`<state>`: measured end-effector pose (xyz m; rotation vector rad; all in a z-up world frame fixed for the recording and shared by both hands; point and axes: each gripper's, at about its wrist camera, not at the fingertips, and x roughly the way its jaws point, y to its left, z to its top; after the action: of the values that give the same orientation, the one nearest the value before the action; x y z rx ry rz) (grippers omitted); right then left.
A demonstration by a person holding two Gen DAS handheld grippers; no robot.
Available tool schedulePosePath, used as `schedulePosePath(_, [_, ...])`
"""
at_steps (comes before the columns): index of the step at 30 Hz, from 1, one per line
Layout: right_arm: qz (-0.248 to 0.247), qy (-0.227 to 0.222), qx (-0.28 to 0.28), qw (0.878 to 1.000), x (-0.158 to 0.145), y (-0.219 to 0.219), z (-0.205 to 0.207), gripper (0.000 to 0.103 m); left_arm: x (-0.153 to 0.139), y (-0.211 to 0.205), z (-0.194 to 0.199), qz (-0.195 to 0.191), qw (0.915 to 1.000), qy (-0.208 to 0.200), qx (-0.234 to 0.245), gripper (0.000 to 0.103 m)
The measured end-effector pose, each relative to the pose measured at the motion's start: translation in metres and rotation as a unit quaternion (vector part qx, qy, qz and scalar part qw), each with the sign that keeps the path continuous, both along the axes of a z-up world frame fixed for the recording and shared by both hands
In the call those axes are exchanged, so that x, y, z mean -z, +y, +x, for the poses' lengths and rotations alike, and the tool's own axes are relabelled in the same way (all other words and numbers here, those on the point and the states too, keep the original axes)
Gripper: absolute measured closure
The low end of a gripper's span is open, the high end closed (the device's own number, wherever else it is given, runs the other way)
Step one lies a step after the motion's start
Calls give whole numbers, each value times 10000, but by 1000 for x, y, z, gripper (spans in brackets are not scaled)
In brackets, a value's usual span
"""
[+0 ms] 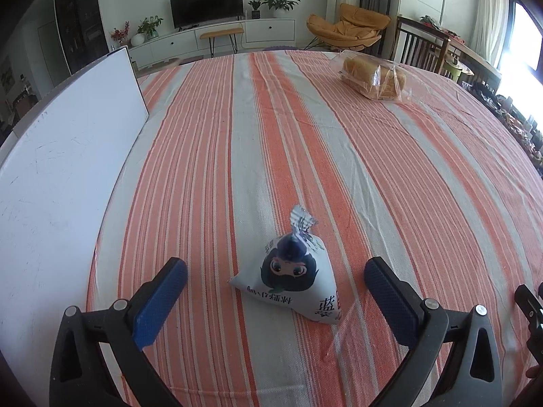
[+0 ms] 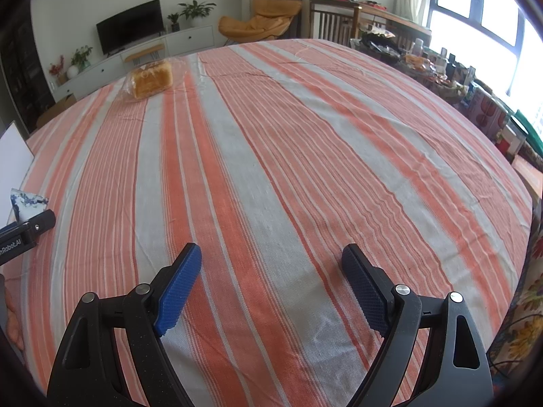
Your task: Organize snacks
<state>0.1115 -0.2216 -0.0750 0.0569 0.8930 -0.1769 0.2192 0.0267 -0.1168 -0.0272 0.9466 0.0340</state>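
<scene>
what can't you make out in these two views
- Snack pouch, left wrist view: its far side faces away and the print is upside down, so I cannot read it. In the right wrist view the left gripper's body and the frame edge hide most of it.
- Bread bag: small and far; its label is unreadable in both views.
- Clutter at the right edge, right wrist view: too small and glare-washed.

— From my screen, the tablecloth shows orange and pale grey stripes with thin white lines.

— And the snack bag?

— White, with a dark-haired cartoon face and dark blue print. The bread is golden brown in clear wrap. My gripper pads are blue on black.
</scene>
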Motion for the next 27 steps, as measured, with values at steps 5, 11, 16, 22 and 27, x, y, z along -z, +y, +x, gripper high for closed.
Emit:
schedulePosePath(5, [-22, 48, 105, 9999, 1, 0, 0, 13, 0, 0, 0, 0, 10000, 0, 0, 0])
schedulePosePath(11, [-25, 42, 97, 9999, 1, -1, 0, 13, 0, 0, 0, 0, 10000, 0, 0, 0])
schedulePosePath(16, [-30, 41, 105, 9999, 1, -2, 0, 12, 0, 0, 0, 0, 10000, 0, 0, 0])
schedulePosePath(22, [-29, 43, 103, 9999, 1, -2, 0, 11, 1, 0, 0, 0, 10000, 0, 0, 0])
schedulePosePath(27, [-30, 44, 105, 9999, 1, -2, 0, 11, 0, 0, 0, 0, 10000, 0, 1, 0])
